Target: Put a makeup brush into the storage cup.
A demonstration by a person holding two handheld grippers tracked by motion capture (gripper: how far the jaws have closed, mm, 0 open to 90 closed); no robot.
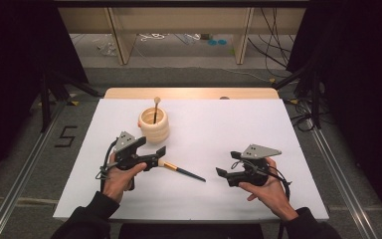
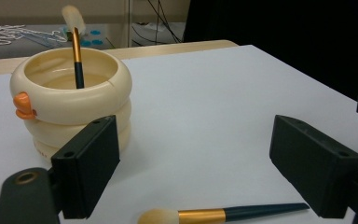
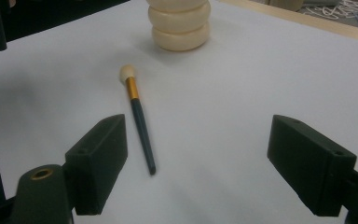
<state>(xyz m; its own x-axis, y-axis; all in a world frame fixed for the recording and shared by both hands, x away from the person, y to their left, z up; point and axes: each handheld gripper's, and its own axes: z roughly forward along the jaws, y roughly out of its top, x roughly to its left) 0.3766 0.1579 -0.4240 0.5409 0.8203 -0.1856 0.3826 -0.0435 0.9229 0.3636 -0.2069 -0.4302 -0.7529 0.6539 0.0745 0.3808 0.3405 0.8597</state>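
A cream ringed holder (image 1: 154, 125) (image 2: 71, 100) (image 3: 180, 23) with an orange duck beak stands at the table's back left. One makeup brush (image 1: 155, 109) (image 2: 76, 46) stands upright in it, bristles up. A second makeup brush (image 1: 184, 172) (image 2: 223, 215) (image 3: 139, 114), dark handle and gold ferrule, lies flat on the white table (image 1: 229, 129). My left gripper (image 1: 151, 152) (image 2: 193, 172) is open just above and beside this brush's bristle end, nothing between its jaws. My right gripper (image 1: 228, 173) (image 3: 196, 168) is open to the right of the brush's handle tip, empty.
The white table top ends in a wooden strip (image 1: 189, 92) at the back. Beyond it are wooden frame legs (image 1: 119, 40) and loose cables (image 1: 278, 45) on the floor. Metal rails (image 1: 25, 164) run along both sides of the table.
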